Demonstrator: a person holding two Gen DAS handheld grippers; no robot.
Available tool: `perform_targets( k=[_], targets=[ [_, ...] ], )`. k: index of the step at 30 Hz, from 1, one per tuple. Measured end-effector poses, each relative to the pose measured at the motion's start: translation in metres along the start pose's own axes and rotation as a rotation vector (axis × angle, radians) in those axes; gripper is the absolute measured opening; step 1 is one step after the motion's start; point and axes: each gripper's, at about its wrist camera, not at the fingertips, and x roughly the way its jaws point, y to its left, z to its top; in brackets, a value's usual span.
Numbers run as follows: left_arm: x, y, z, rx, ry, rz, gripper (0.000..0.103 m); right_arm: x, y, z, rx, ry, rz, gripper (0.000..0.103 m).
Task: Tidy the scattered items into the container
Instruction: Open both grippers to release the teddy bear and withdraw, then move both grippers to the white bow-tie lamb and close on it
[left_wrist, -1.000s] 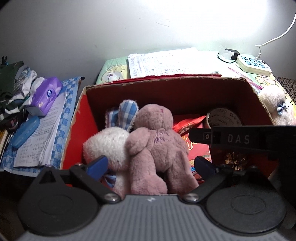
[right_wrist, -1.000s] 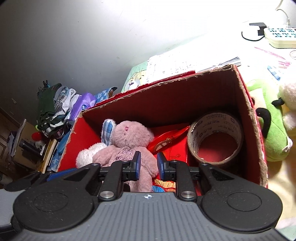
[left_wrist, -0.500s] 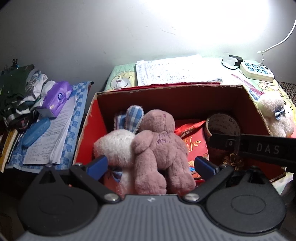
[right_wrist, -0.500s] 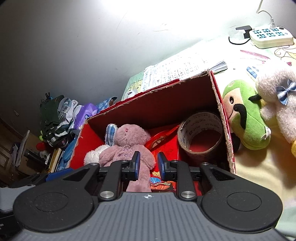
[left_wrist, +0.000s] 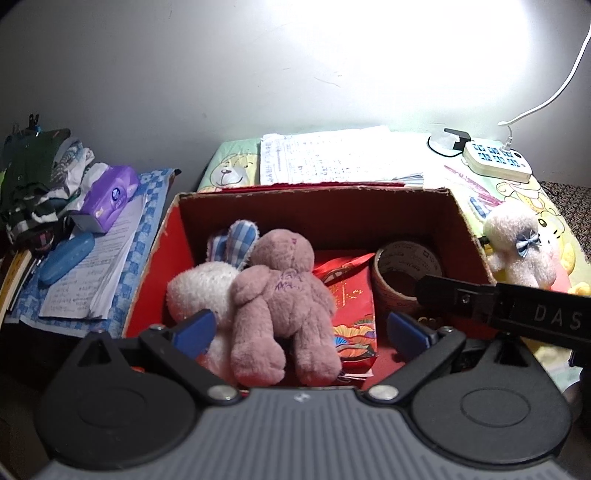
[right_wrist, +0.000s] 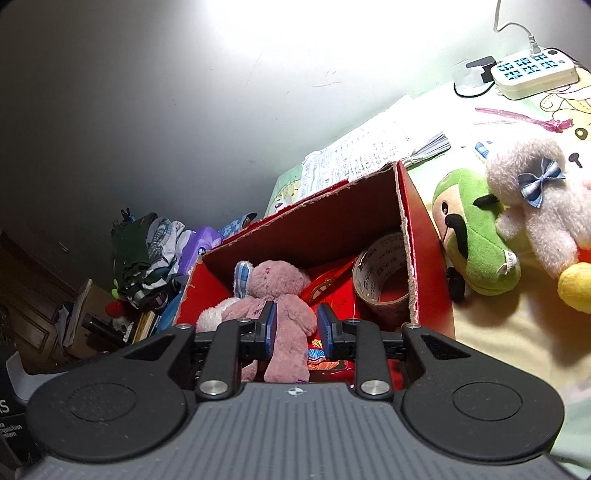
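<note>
A red cardboard box (left_wrist: 314, 192) holds a pink plush bear (left_wrist: 284, 302), a white bunny (left_wrist: 203, 288), a red packet (left_wrist: 351, 306) and a tape roll (left_wrist: 402, 269). My left gripper (left_wrist: 301, 330) hangs wide open over the box's near edge, holding nothing. My right gripper (right_wrist: 297, 325) hovers above the box (right_wrist: 424, 236) with its fingers a narrow gap apart and nothing between them; the pink bear (right_wrist: 277, 295) lies below it. Outside the box to the right lie a green plush (right_wrist: 476, 240) and a white plush with a blue bow (right_wrist: 543, 206).
Papers (left_wrist: 332, 158) lie behind the box, and a power strip (left_wrist: 495, 162) sits at the back right. Left of the box are a purple tissue pack (left_wrist: 107, 195), a blue case (left_wrist: 66, 254), papers and piled clothes. A yellow object (right_wrist: 576, 284) lies beside the white plush.
Both grippers have drawn back and up from the box. The right wrist view has swung right, bringing the green and white plush fully into sight. Nothing was picked up or released.
</note>
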Motion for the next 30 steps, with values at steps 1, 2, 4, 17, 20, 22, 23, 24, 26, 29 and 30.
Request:
perform_targets(
  k=[1,2,4,17,20,22,23,24,26,29,30],
  targets=[
    [-0.003,-0.004,0.001,0.002,-0.009,-0.003,0.1,-0.005,-0.003,0.002,0.004,-0.008,0.009,0.028],
    [-0.006,-0.008,0.001,0.005,-0.018,-0.007,0.1,-0.01,-0.006,0.003,0.008,-0.017,0.018,0.028],
    [-0.01,-0.019,0.003,0.014,-0.032,-0.022,0.1,-0.02,-0.013,0.006,0.018,-0.032,0.033,0.028],
    [-0.021,-0.107,0.014,0.089,-0.066,-0.194,0.099,-0.078,-0.089,0.027,0.117,-0.097,0.022,0.028],
    [-0.02,-0.125,0.017,0.091,-0.076,-0.237,0.1,-0.09,-0.105,0.031,0.134,-0.116,0.012,0.028],
    [-0.017,-0.137,0.018,0.089,-0.07,-0.285,0.1,-0.098,-0.115,0.034,0.142,-0.129,0.005,0.028],
    [-0.016,-0.144,0.018,0.089,-0.067,-0.307,0.1,-0.101,-0.12,0.036,0.146,-0.135,0.001,0.028],
    [-0.015,-0.15,0.018,0.089,-0.069,-0.327,0.1,-0.104,-0.126,0.037,0.15,-0.14,-0.006,0.028],
    [-0.013,-0.162,0.018,0.092,-0.076,-0.355,0.1,-0.11,-0.137,0.039,0.164,-0.152,-0.019,0.028],
    [-0.006,-0.178,0.018,0.096,-0.065,-0.405,0.1,-0.116,-0.154,0.043,0.195,-0.16,-0.038,0.028],
    [-0.002,-0.183,0.018,0.094,-0.052,-0.416,0.1,-0.118,-0.159,0.044,0.201,-0.162,-0.043,0.028]
  ],
)
